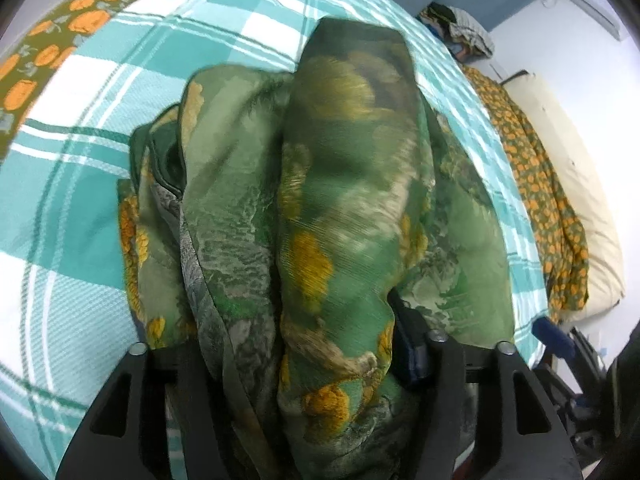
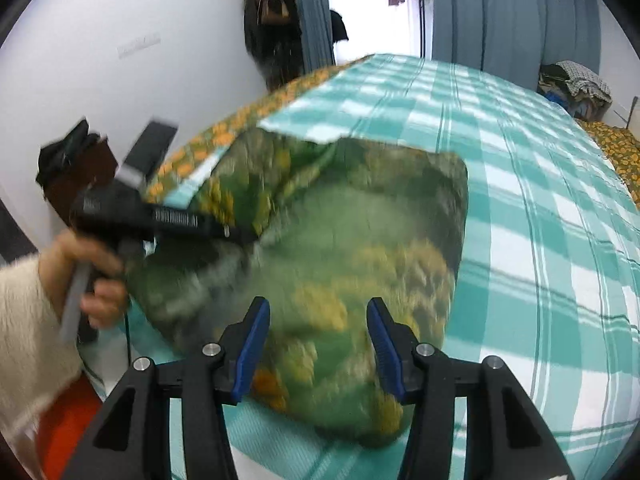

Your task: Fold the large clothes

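Note:
A green garment with yellow-orange floral print (image 2: 360, 240) lies partly folded on a bed with a teal and white checked cover (image 2: 540, 208). In the left wrist view the garment (image 1: 320, 220) is bunched between the fingers of my left gripper (image 1: 304, 360), which is shut on it; the fingertips are hidden by the cloth. The left gripper also shows in the right wrist view (image 2: 240, 236), gripping the garment's left edge. My right gripper (image 2: 318, 344) is open with its blue pads (image 2: 252, 344) apart, just above the garment's near edge and holding nothing.
An orange-flowered olive sheet (image 1: 52, 40) borders the bed cover. A cream mattress or pillow (image 1: 580, 208) lies at the right. A pile of clothes (image 2: 576, 80) sits beyond the bed. Blue curtains (image 2: 520, 8) and a white wall (image 2: 120, 40) stand behind.

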`<move>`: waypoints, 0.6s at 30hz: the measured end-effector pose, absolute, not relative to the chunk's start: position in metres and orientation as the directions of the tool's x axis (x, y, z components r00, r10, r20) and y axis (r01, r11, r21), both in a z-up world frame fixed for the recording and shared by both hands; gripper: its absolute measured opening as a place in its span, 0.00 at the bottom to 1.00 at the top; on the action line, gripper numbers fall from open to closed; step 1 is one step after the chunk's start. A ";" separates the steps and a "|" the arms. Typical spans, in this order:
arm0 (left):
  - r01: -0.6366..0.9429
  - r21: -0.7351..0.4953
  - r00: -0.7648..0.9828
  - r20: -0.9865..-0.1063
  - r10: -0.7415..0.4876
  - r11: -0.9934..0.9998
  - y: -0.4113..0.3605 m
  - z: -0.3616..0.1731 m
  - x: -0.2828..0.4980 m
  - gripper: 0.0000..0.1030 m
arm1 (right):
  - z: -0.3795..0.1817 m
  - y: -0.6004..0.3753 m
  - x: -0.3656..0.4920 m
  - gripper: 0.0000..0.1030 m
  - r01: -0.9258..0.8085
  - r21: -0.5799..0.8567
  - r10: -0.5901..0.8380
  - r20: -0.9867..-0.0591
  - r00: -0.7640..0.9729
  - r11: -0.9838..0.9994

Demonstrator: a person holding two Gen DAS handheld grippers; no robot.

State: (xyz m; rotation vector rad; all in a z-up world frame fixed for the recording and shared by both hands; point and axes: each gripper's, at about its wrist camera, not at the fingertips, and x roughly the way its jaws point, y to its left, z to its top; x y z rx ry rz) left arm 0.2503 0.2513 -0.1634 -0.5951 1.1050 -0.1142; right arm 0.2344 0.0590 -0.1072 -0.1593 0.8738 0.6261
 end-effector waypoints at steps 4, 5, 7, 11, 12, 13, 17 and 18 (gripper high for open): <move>-0.221 -0.543 0.506 -0.774 -0.381 0.810 0.265 -0.134 0.229 0.73 | -0.121 0.080 0.259 0.51 -0.589 0.171 0.483 -0.766 0.425 0.790; -0.215 -0.559 0.540 -0.751 -0.379 0.801 0.275 -0.126 0.217 0.75 | -0.127 0.086 0.263 0.51 -0.588 0.175 0.477 -0.778 0.408 0.790; -0.219 -0.559 0.592 -0.728 -0.347 0.799 0.294 -0.123 0.198 0.87 | -0.134 0.102 0.265 0.51 -0.603 0.143 0.456 -0.792 0.407 0.785; -0.288 -0.604 0.592 -0.722 -0.358 0.743 0.330 -0.162 0.177 0.90 | -0.141 0.123 0.268 0.51 -0.627 0.106 0.438 -0.803 0.405 0.772; -0.294 -0.646 0.598 -0.699 -0.391 0.704 0.333 -0.173 0.175 0.90 | -0.147 0.129 0.268 0.51 -0.633 0.091 0.423 -0.814 0.398 0.769; -0.296 -0.691 0.609 -0.668 -0.427 0.659 0.337 -0.186 0.174 0.90 | -0.154 0.132 0.268 0.51 -0.636 0.078 0.410 -0.823 0.393 0.767; -0.276 -0.813 0.660 -0.548 -0.514 0.513 0.342 -0.224 0.182 0.90 | -0.164 0.131 0.265 0.51 -0.642 0.060 0.401 -0.824 0.400 0.764; -0.262 -0.840 0.677 -0.511 -0.530 0.476 0.343 -0.231 0.184 0.91 | -0.163 0.130 0.264 0.51 -0.643 0.059 0.401 -0.824 0.400 0.764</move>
